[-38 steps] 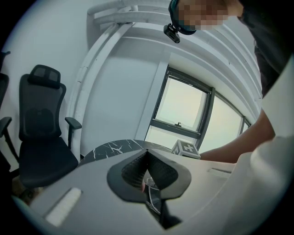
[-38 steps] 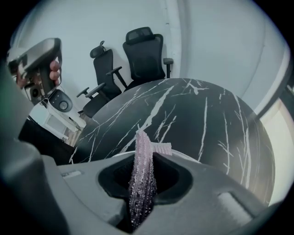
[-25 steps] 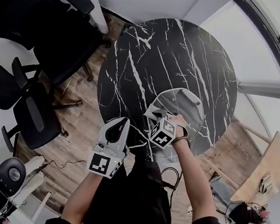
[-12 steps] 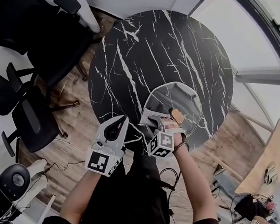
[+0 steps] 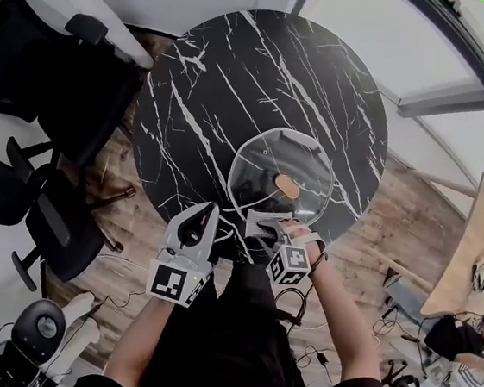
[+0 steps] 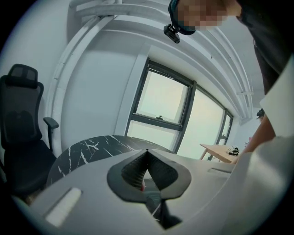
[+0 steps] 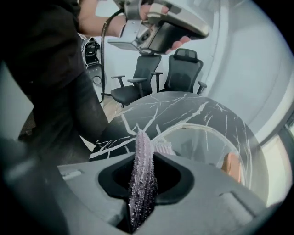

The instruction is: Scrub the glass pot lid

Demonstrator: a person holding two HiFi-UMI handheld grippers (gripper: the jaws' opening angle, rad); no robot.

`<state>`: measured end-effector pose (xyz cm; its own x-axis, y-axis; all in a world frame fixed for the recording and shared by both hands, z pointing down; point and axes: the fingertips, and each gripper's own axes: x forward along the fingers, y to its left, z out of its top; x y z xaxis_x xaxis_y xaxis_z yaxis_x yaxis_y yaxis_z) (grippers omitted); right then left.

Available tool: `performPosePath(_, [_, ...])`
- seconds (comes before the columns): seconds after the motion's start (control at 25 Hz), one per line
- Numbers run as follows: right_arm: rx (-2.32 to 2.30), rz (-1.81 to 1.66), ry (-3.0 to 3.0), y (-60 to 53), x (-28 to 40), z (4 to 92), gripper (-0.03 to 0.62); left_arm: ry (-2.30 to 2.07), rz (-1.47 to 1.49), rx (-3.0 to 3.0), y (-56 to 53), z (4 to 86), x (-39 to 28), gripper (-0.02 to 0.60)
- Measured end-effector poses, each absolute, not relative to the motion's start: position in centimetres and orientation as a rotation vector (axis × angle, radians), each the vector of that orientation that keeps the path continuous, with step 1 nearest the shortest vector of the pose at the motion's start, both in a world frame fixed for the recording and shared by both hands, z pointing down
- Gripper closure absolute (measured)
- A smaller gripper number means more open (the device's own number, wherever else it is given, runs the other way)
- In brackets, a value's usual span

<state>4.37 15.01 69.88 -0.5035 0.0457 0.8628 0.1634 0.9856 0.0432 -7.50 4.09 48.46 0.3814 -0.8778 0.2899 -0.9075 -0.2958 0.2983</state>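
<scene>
place: looking like an office meeting room | black swivel chairs (image 5: 40, 61) standing beside a round black marble-look table (image 5: 238, 75) | tall windows (image 6: 163, 98) lighting white walls | wooden desk (image 5: 469, 258) sitting on plank floor (image 5: 394, 232)

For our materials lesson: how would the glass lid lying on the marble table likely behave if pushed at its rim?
The glass lid lies flat, knob up, on the smooth-looking table, so it would probably slide rather than tip. Being rigid glass, it should not flex, but may chip if knocked.
</scene>
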Motion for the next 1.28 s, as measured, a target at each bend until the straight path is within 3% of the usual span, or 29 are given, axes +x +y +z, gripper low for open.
performPosePath(0.24, [-0.168, 0.364, -2.054, 18.6, 15.1, 68.2, 0.518, -1.479, 0.13, 2.303, 4.0, 47.0, -4.8, 0.578])
performPosePath(0.44, [0.807, 0.38, -2.038, 5.8, 21.8, 63.0, 0.517, -1.495, 0.14, 2.319, 3.3, 45.9, -5.2, 0.578])
performPosePath(0.6, [1.096, 0.419, -2.077, 1.4, 19.7, 61.3, 0.517, -1.49, 0.125, 2.315, 3.0, 45.5, -4.5, 0.578])
performPosePath(0.88, [0.961, 0.269, -2.114, 0.0, 12.1, 62.3, 0.517, -1.483, 0.124, 2.328, 2.6, 45.0, -4.1, 0.578])
performPosePath(1.28, [0.857, 0.005, -2.045, -0.5, 8.0, 63.4, 0.517, -1.501, 0.131, 2.302, 3.0, 45.8, -5.5, 0.578])
